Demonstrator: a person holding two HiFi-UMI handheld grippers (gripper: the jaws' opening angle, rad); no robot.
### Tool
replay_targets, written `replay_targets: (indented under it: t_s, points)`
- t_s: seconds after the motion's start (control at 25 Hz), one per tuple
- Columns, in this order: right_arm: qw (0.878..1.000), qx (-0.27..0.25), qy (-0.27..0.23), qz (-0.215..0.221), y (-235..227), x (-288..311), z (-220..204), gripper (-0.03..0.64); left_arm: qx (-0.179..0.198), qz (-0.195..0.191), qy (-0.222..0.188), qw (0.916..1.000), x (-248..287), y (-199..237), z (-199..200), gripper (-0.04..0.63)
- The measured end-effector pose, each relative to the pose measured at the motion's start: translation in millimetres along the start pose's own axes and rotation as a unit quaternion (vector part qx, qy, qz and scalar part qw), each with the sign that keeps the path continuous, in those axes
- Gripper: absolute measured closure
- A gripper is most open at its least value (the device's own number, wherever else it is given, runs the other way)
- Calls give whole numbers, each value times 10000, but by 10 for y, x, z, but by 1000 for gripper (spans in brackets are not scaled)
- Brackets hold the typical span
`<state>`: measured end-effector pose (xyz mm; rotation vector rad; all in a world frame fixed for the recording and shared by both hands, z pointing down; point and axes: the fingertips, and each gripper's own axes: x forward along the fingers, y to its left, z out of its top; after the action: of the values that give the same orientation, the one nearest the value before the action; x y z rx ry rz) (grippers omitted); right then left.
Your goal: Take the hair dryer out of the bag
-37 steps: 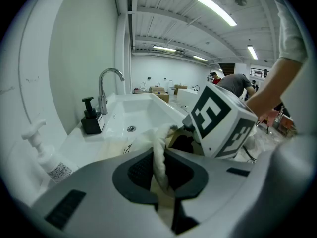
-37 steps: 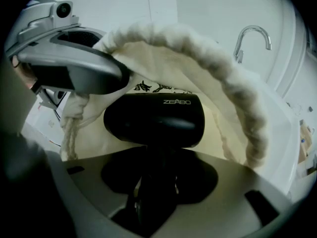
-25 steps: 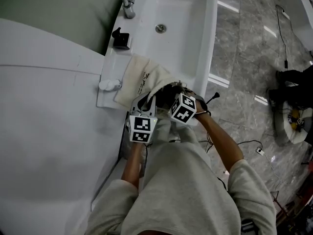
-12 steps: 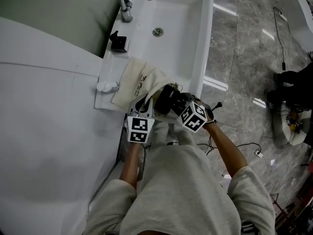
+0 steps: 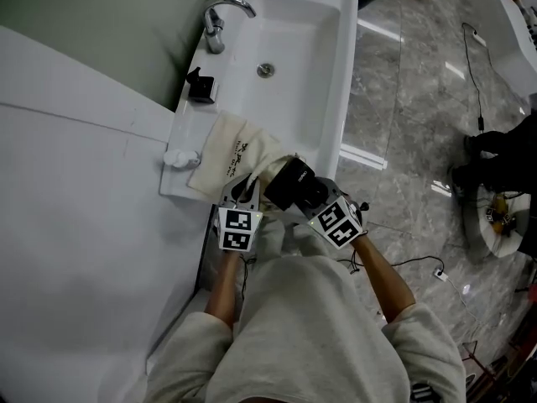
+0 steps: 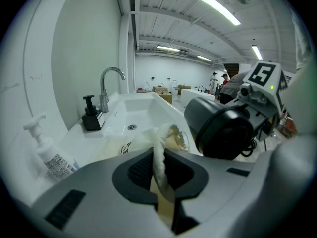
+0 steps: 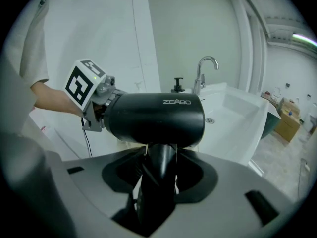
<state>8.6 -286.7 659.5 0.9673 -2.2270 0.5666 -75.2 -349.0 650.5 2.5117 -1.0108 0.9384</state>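
The black hair dryer [image 5: 291,184] [image 7: 153,119] hangs clear of the cream cloth bag [image 5: 235,154], above the sink counter's near edge. My right gripper [image 7: 159,170] is shut on the dryer's handle [image 7: 157,182], with the barrel lying crosswise above the jaws. My left gripper [image 6: 159,170] is shut on the bag's bunched rim [image 6: 159,152]. In the left gripper view the hair dryer [image 6: 220,128] floats to the right of the bag's open mouth [image 6: 176,138]. The bag lies flat on the white counter beside the basin.
A white sink [image 5: 289,49] with a chrome tap [image 5: 216,19] lies ahead. A black soap dispenser [image 5: 200,84] and a white pump bottle [image 5: 180,156] stand on the counter by the bag. A white panel [image 5: 75,225] runs along the left; grey marble floor with cables lies right.
My right gripper has drawn the hair dryer out of the bag's mouth, up and toward me, rolling as it went. The left gripper has held the bag's rim still.
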Motion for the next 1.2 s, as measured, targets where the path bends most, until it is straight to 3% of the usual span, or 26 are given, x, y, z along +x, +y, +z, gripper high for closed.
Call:
replay_targets:
  t_s: [0.28, 0.4, 0.6, 0.68, 0.96, 1.2]
  points:
    - [9964, 303, -737, -273, -28, -295, 314, 442, 25, -52, -45, 10000, 61, -73, -56, 560]
    - [9941, 333, -940, -421, -83, -386, 405, 442, -140, -219, -119, 9996, 67, -141, -68, 558]
    - [9895, 432, -1221, -641, -237, -524, 549, 442, -443, -485, -408, 9970, -13, -230, 47, 465]
    - [9869, 490, -1351, -737, -302, -594, 604, 442, -470, -488, -502, 9964, -75, -238, 122, 456]
    - [9760, 684, -1819, -983, -491, -791, 842, 442, -451, -202, -1070, 9930, -354, -27, 579, 457]
    - [9658, 651, -2205, -1199, -670, -967, 1142, 442, -320, 29, -1573, 9870, -588, 207, 1056, 539]
